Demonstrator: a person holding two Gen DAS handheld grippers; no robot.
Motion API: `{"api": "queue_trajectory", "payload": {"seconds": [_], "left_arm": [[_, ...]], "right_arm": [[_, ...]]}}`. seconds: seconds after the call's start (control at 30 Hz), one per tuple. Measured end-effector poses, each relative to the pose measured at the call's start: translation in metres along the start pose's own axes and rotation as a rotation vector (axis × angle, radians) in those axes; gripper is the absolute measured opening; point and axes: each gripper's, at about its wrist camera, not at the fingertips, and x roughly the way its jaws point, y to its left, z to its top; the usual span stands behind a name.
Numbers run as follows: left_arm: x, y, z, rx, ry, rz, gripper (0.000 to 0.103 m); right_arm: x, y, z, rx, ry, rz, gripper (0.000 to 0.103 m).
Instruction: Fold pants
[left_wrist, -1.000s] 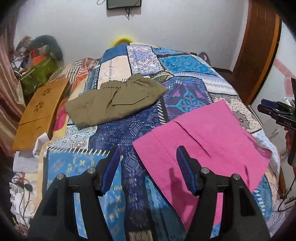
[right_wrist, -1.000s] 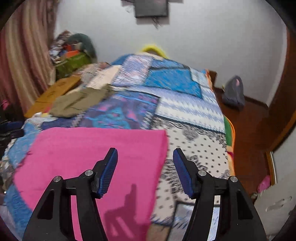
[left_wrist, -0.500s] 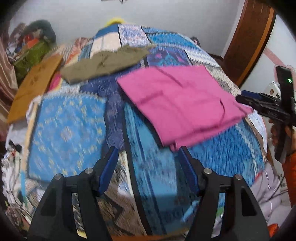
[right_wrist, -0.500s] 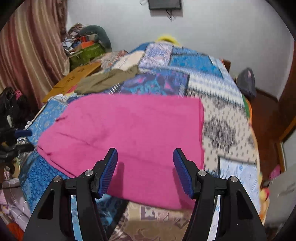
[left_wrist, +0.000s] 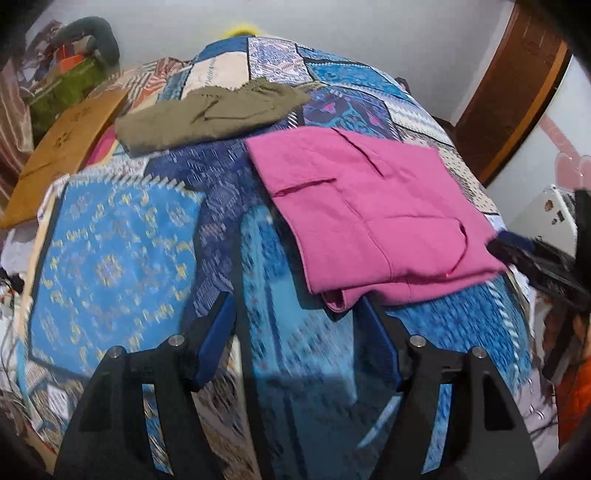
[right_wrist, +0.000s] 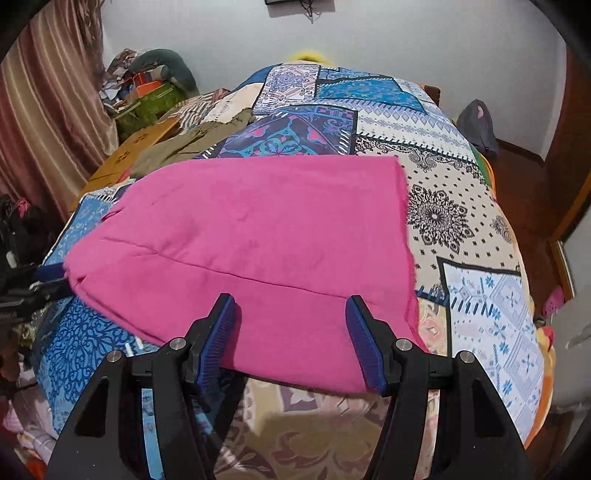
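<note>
Left wrist view: the left gripper pointed steeply down at the near edge of the bed's patchwork quilt; its jaws stood well apart with nothing between them, and the last widening was too slight to call a motion; the pink pants lay flat just ahead and to the right of its right finger, their near folded corner almost at that fingertip but, as far as I could tell, not touched; the olive pants lay farther ahead and to the left, well apart, already folded small; the right gripper showed blurred at the far right, beyond the pink cloth. A second earlier the gripper sat over the cloth's near corner with more of the far wall in sight; it has since pulled back and dropped, so the whole garment came into sight.

Right wrist view: the right gripper held its jaws about half apart, unchanged over the second, gripping nothing; the pants' near hem ran across directly ahead of both fingertips, cloth visible in the gap but not pinched; the left gripper appeared dimly at the far left by the opposite end. This gripper too had come down and back from a higher look.

Judgement: both tools seemed lined up on the near edge, ready to pinch and carry it over for the next fold.
</note>
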Motion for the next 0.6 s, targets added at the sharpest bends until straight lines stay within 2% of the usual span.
{"api": "queue_trajectory", "payload": {"seconds": [0.1,0.2,0.3,0.47,0.6], "left_arm": [[0.006,0.009,0.019,-0.023,-0.005,-0.011,0.069],[0.008,0.017,0.027,-0.064,0.009,-0.055,0.069],[0.002,0.022,0.018,-0.082,0.012,-0.098,0.069],[-0.001,0.025,-0.005,-0.162,0.08,-0.24,0.069],[-0.002,0.012,-0.007,-0.178,0.079,-0.274,0.069]], "right_arm": [[-0.001,0.004,-0.003,0.018,-0.008,0.006,0.058],[-0.004,0.007,-0.002,-0.001,-0.007,0.001,0.059],[-0.011,0.009,0.001,-0.037,-0.014,-0.009,0.059],[-0.024,0.012,0.008,-0.074,-0.072,-0.031,0.059],[-0.022,0.016,0.009,-0.102,-0.094,-0.048,0.059]]}}
